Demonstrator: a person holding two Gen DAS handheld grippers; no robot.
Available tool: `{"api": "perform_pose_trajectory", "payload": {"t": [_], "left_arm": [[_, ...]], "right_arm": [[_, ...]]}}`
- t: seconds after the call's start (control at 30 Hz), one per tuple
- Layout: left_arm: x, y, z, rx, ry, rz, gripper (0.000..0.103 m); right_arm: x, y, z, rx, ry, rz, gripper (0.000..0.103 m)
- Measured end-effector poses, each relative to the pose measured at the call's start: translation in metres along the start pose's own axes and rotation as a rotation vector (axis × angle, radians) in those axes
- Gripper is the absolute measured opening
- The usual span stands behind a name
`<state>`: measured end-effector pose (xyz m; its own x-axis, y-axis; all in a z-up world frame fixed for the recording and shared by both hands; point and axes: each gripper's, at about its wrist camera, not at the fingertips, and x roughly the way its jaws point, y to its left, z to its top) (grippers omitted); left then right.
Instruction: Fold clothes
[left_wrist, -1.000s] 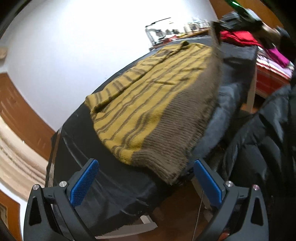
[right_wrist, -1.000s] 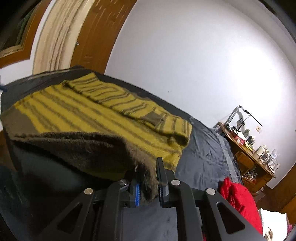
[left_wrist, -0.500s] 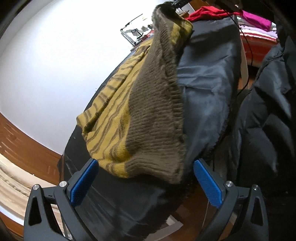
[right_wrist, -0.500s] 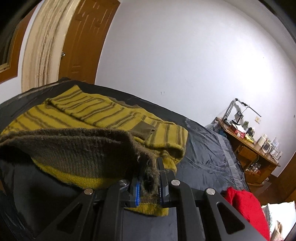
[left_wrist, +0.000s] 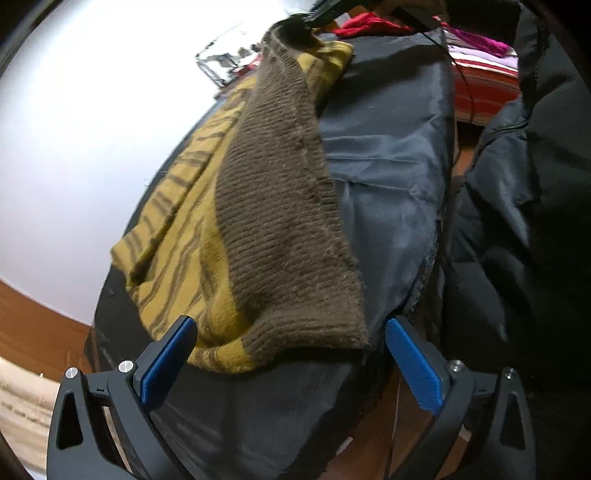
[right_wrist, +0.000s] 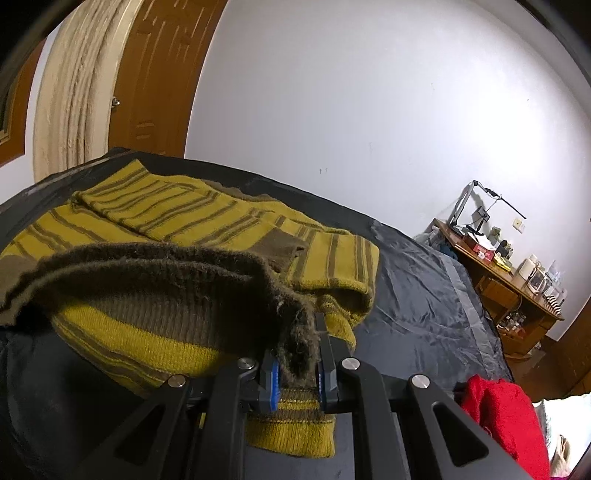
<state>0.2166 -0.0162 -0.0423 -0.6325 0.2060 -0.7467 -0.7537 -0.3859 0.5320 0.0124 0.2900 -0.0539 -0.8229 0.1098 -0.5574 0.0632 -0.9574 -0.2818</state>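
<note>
A yellow sweater with brown stripes and a brown ribbed hem (left_wrist: 280, 229) (right_wrist: 207, 229) lies on a dark grey sheet (left_wrist: 388, 177) (right_wrist: 424, 295) over a bed. My right gripper (right_wrist: 298, 363) is shut on one corner of the brown hem, holding it lifted and folded back over the yellow body. My left gripper (left_wrist: 290, 354) stands open just short of the hem's other corner, which hangs near the bed's edge between its blue pads (left_wrist: 168, 362) without touching them. In the left wrist view the right gripper shows at the far top, pinching the hem.
A red garment (right_wrist: 506, 417) (left_wrist: 373, 24) lies on the sheet beyond the sweater. A wooden desk (right_wrist: 498, 266) with small items stands by the white wall. A wooden door (right_wrist: 155, 74) is at the far left. A black padded jacket (left_wrist: 524, 206) fills the right of the left wrist view.
The right gripper has carried the hem corner across the sweater, folding the brown edge further over the yellow body. The left gripper has rolled and moved closer to the hem's near corner.
</note>
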Motion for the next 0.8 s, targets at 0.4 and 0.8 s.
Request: {"api": "perform_pose_trajectory", "payload": {"t": [0.4,0.8], "left_arm": [[-0.008,-0.001,0.011,0.119,0.012,-0.042,0.103],[0.006,0.011,0.021,0.156,0.033,0.045,0.103]], "right_arm": [[0.008,-0.004,-0.002,0.015,0.006,-0.006,0.015],[0.013,-0.008,-0.003,0.039,0.002,-0.003,0.015]]}}
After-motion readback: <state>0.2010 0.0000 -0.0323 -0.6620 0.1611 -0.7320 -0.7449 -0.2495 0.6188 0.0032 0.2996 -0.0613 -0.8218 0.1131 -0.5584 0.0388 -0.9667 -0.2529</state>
